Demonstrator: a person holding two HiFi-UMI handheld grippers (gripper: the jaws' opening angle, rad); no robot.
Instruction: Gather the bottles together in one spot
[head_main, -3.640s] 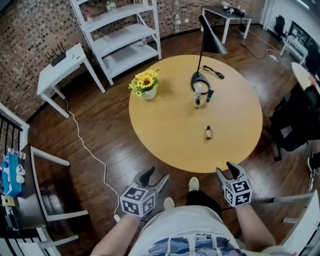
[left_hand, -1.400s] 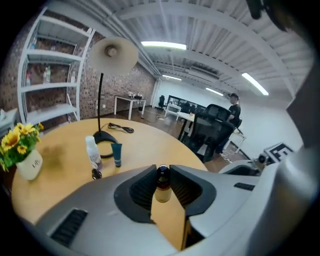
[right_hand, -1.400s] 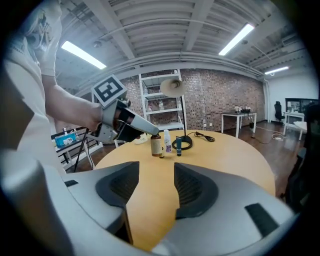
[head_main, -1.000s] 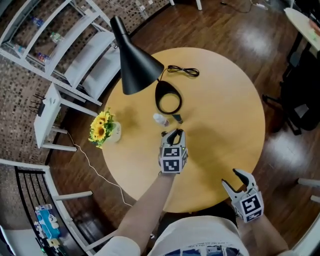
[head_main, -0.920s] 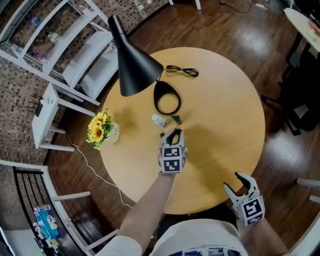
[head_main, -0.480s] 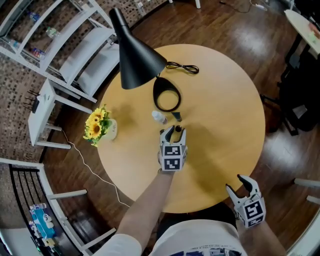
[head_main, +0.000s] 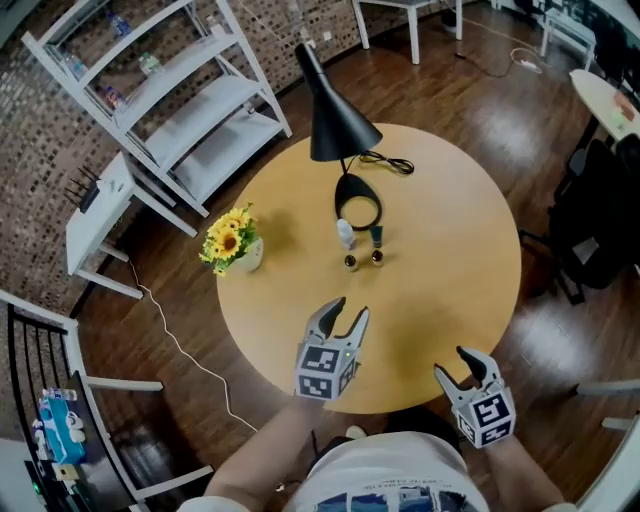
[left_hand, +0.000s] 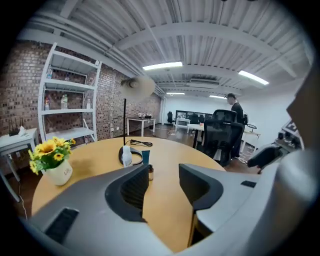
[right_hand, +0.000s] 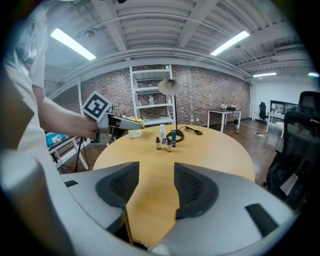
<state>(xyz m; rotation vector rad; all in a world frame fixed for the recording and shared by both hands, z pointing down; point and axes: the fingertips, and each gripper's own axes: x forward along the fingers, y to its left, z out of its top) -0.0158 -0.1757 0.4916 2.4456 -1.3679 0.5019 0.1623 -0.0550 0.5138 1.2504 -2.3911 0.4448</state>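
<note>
Four bottles stand close together by the lamp's ring base (head_main: 360, 212): a white bottle (head_main: 345, 235), a teal bottle (head_main: 377, 236) and two small brown bottles (head_main: 351, 262) (head_main: 377, 257). My left gripper (head_main: 348, 310) hangs over the near part of the round table (head_main: 460, 250), well short of them; its jaws are opening with nothing between them. In the left gripper view the white bottle (left_hand: 126, 156), teal bottle (left_hand: 145, 157) and one brown bottle (left_hand: 150, 172) show beyond the jaws. My right gripper (head_main: 455, 363) is open and empty off the table's near edge.
A black lamp (head_main: 335, 120) leans over the table, its cord (head_main: 390, 163) lying behind it. A pot of sunflowers (head_main: 235, 240) sits at the table's left. White shelving (head_main: 170, 90) and a small white table (head_main: 100, 210) stand beyond. A black office chair (head_main: 600, 220) is at the right.
My left gripper has let go of a small brown bottle beside the others, opened, and drawn back toward the near edge. The right gripper has barely moved.
</note>
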